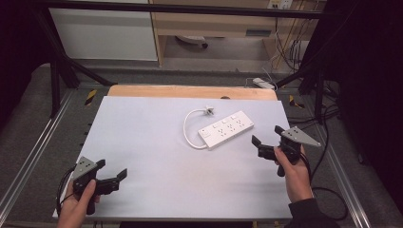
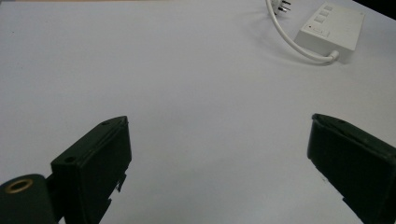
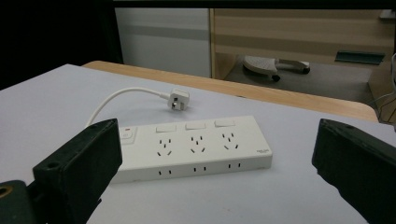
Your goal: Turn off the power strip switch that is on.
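White power strip (image 1: 226, 129) lying flat on surface (image 1: 142, 133), its plug (image 1: 207, 110) just behind, left tongs (image 1: 113, 175) agape near front-left corner, right tongs (image 1: 267, 139) agape beside strip, both empty

One white power strip (image 1: 226, 129) with one plug (image 1: 207, 111) — three switches, three socket groups.

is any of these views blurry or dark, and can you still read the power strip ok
High view: soft and dim, surroundings nearly black, but the white power strip stands out on the pale table. Left gripper view: the open left tongs look slightly blurred, and the strip is cut off at the corner. Right gripper view: sockets and plug fairly clear between the blurred, open right tongs.
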